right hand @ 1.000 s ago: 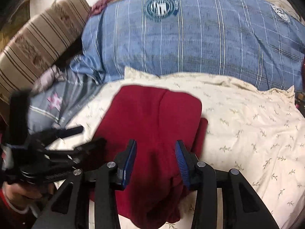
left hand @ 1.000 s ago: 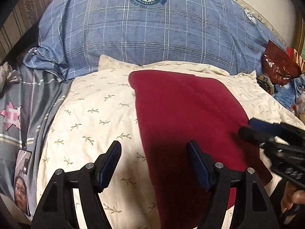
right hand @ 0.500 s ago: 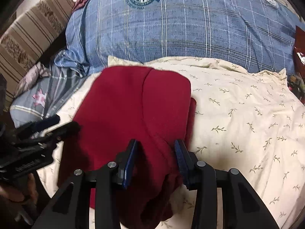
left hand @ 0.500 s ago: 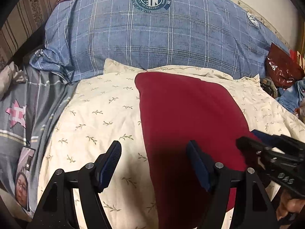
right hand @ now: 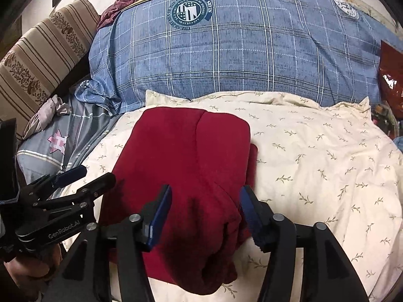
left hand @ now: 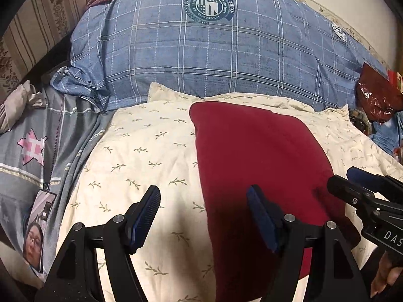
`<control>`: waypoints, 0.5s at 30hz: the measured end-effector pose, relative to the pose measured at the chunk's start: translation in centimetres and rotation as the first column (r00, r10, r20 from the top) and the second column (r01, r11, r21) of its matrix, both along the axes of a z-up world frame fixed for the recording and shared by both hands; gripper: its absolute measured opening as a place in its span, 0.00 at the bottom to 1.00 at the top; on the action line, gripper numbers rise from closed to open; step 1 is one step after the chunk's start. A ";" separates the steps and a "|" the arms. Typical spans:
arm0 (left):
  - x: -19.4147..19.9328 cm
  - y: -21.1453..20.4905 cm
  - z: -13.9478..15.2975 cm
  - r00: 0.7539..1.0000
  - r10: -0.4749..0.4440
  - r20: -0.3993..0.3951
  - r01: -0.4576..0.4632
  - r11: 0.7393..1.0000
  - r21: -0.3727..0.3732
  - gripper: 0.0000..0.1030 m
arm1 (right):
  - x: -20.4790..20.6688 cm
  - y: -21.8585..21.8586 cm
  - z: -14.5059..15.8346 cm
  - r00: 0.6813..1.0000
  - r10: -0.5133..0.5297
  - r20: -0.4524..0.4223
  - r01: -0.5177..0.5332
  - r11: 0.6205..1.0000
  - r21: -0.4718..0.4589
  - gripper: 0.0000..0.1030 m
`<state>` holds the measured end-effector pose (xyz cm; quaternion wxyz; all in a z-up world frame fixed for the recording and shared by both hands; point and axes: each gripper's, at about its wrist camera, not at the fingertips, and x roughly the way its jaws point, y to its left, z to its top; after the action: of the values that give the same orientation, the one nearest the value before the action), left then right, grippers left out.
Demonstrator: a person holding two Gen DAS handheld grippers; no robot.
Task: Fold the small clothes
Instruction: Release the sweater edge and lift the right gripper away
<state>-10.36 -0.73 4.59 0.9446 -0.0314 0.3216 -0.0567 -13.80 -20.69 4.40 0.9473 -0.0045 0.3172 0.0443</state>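
Observation:
A dark red garment [left hand: 257, 151] lies folded on a cream leaf-print cover [left hand: 141, 156]. My left gripper [left hand: 202, 201] hangs open over the garment's left edge, its right finger above red cloth and its left finger above the cover. In the right wrist view the garment [right hand: 186, 156] shows a folded flap on its right half and a bunched near end. My right gripper [right hand: 205, 214] straddles that bunched end. Its jaws are opening, and the pads stand off the cloth. Each gripper shows in the other's view: the right gripper [left hand: 352, 186] and the left gripper [right hand: 83, 178].
A big blue plaid pillow [left hand: 201, 50] rises behind the cover. Grey bedding with a pink star [left hand: 32, 148] lies to the left, below a striped cushion [right hand: 37, 58]. A shiny red bag [left hand: 375, 95] sits at the far right. A hand [right hand: 30, 269] holds the left gripper.
The right gripper's jaws have spread apart around the bunched near end of the red garment. The left gripper stays open in much the same place.

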 end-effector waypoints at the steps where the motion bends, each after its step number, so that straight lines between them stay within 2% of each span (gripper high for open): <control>1: 0.0 0.1 0.0 1.000 0.001 0.001 -0.001 1.000 0.002 0.69 | 0.1 0.2 0.0 1.000 0.000 0.000 0.000 1.000 -0.004 0.58; 15: 0.2 1.1 -0.2 1.000 0.017 -0.004 -0.017 1.000 -0.015 0.69 | 0.7 1.1 -0.2 0.999 -0.050 0.011 0.051 0.995 -0.091 0.66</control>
<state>-10.13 0.33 4.37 0.9442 -0.0414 0.3228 -0.0510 -13.05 -19.57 4.20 0.9482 -0.0400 0.3151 0.0056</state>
